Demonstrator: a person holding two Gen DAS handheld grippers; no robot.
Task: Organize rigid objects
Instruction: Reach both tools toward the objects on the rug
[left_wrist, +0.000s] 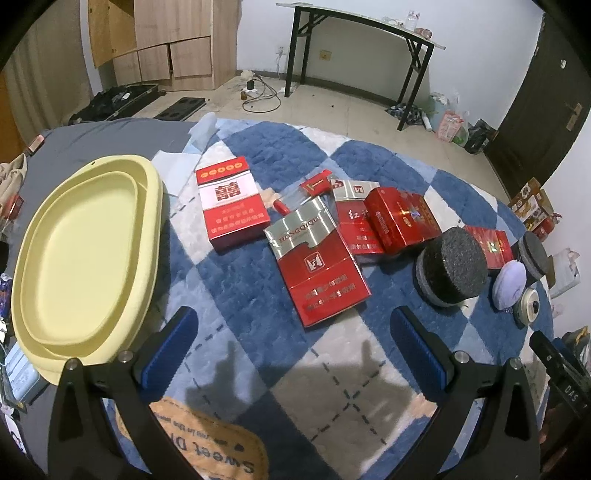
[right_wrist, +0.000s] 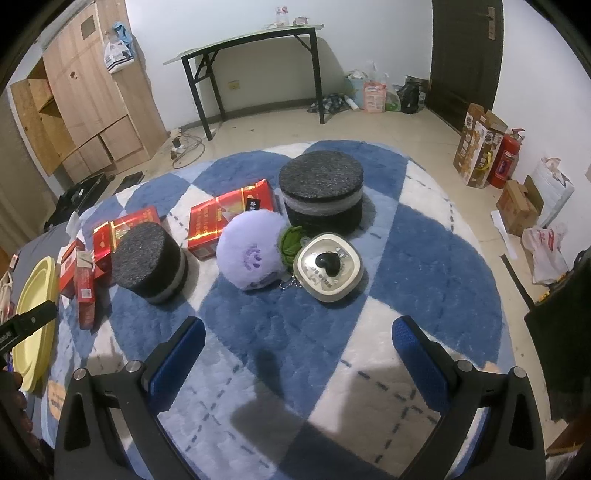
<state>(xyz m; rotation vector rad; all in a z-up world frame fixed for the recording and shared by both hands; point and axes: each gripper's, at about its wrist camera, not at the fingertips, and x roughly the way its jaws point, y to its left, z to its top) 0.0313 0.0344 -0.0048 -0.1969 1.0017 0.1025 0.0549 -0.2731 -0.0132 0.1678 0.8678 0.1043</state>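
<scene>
Blue-white checked rug (right_wrist: 424, 236) w/ boxes, folding table (right_wrist: 243, 40) behind.

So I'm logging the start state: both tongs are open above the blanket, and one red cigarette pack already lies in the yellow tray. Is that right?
Not quite. The left wrist view shows the yellow tray holding nothing; the red cigarette packs all lie on the blanket beside it. The rest holds: the left tongs and right tongs are both open above the blanket.
</scene>
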